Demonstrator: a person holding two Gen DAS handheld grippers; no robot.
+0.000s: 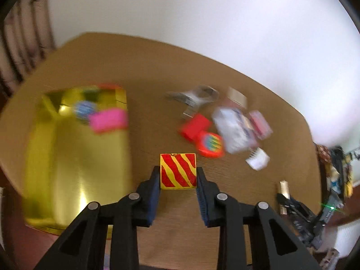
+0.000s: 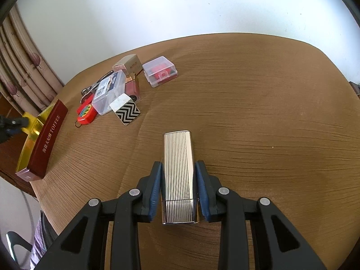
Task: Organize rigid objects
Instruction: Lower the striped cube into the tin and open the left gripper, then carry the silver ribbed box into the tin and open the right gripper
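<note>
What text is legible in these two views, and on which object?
"TOFFEE", in gold on the side of the long dark red box; the characters beside it are too small to read.
"MARUDI", roughly, on the beige carton; uncertain.
Printed label on the clear plastic case: too small to read.
Sticker on the red tape measure: unreadable.
Left wrist view: motion-blurred, nothing readable.

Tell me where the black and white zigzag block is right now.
In the right wrist view the zigzag block lies on the table, left of centre, at the near edge of the clutter, touching the clear plastic box.
</note>
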